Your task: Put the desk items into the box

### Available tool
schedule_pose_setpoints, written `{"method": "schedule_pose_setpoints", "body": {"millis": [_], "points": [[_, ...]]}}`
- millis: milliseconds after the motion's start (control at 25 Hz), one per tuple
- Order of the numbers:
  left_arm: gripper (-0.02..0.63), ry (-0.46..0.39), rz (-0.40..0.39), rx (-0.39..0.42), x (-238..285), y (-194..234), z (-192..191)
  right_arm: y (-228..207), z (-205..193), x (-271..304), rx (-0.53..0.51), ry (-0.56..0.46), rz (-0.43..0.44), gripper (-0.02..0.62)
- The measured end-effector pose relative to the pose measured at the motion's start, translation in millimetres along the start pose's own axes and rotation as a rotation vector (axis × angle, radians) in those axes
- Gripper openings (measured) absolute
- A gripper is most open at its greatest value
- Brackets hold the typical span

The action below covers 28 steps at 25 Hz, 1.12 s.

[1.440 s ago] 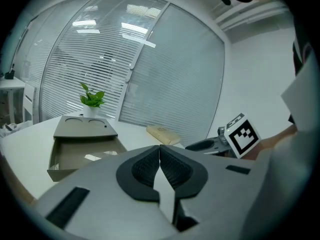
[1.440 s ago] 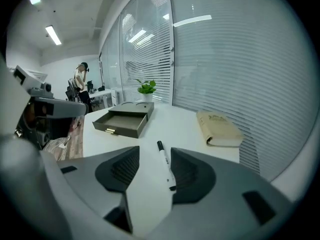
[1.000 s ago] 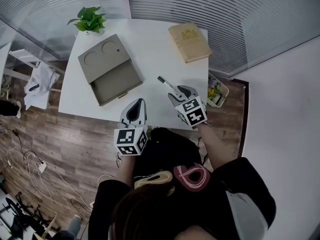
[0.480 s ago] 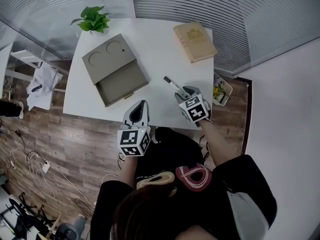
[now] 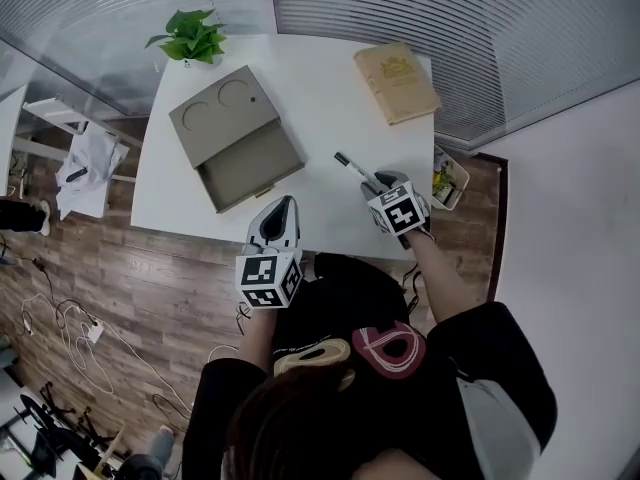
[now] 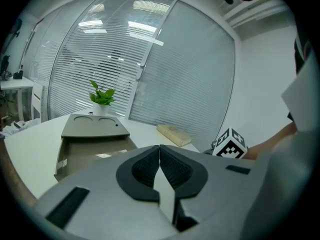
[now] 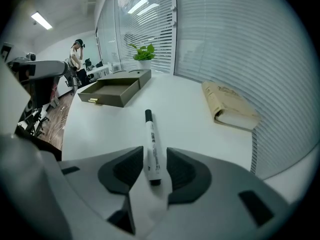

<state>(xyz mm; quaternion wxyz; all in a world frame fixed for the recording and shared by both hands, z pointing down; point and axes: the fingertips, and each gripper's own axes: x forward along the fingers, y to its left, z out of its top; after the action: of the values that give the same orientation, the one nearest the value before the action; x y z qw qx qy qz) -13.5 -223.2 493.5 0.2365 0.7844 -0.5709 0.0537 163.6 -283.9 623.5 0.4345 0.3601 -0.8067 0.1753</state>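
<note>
Now the right gripper [image 5: 378, 183] has dropped lower than it was a second ago. It tilts steeply down over the near end of the slim white marker pen with a black cap [image 5: 352, 167]. Its jaws have just been closing. In the right gripper view they stand partly narrowed on either side of the pen's barrel [image 7: 150, 141], with a sliver of space left on one side, so the pads do not yet clamp it. The pen lies flat on the smooth white desk [image 5: 310, 98]. A grasp looks close, but nothing has gone into the box.

The left gripper [image 5: 278, 218] hangs at the desk's near edge much as before, with its jaws pressed together and nothing between them.

The flat grey-brown box with its drawer pulled open [image 5: 250, 163] sits towards the far left, well apart from the pen. It has a matte finish and sharp corners, with two shallow round recesses in its top, and the drawer is empty. A tan hardback book with a gold emblem [image 5: 396, 81] rests at the far right corner and looks stiff and slab-like. The pen is a round, glossy cylinder, so it could roll if nudged. A small leafy green plant in a pot [image 5: 190, 38] stands at the far left corner.
</note>
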Motion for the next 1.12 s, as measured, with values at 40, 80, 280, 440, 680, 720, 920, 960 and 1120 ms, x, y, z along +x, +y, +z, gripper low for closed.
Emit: {"method": "schedule_pose_setpoints", "body": {"millis": [40, 80, 280, 440, 680, 720, 920, 960, 1120], "points": [[0.018, 0.002, 0.004, -0.002, -0.1, 2.0, -0.6, -0.4, -1.7, 0.8, -0.001, 0.005, 0.001, 0.149], [0.018, 0.004, 0.008, -0.005, 0.1, 3.7, -1.0, -1.1, -3.2, 1.7, -0.002, 0.01, 0.001, 0.149], [0.018, 0.005, 0.011, 0.001, 0.7, 5.6, 1.0, -2.0, -9.3, 4.3, -0.003, 0.031, 0.013, 0.123], [0.018, 0.009, 0.013, -0.004, 0.9, 6.7, -1.5, 2.1, -9.8, 5.5, -0.01, 0.032, 0.024, 0.096], [0.018, 0.016, 0.013, -0.011, 2.3, 8.6, -4.4, 2.8, -9.3, 6.5, -0.005, 0.034, 0.041, 0.084], [0.018, 0.016, 0.014, -0.012, 2.3, 9.4, -5.0, 2.8, -9.5, 6.8, -0.004, 0.035, 0.043, 0.083], [0.018, 0.018, 0.02, -0.013, 2.1, 13.5, -6.4, 0.8, -9.8, 7.6, 0.049, 0.022, 0.049, 0.077], [0.018, 0.019, 0.02, -0.013, 1.9, 14.3, -6.2, 0.5, -9.7, 7.4, 0.054, 0.022, 0.049, 0.077], [0.018, 0.018, 0.017, -0.021, -0.2, 18.9, -5.1, 1.1, -8.5, 7.6, 0.03, 0.037, 0.044, 0.074]]}}
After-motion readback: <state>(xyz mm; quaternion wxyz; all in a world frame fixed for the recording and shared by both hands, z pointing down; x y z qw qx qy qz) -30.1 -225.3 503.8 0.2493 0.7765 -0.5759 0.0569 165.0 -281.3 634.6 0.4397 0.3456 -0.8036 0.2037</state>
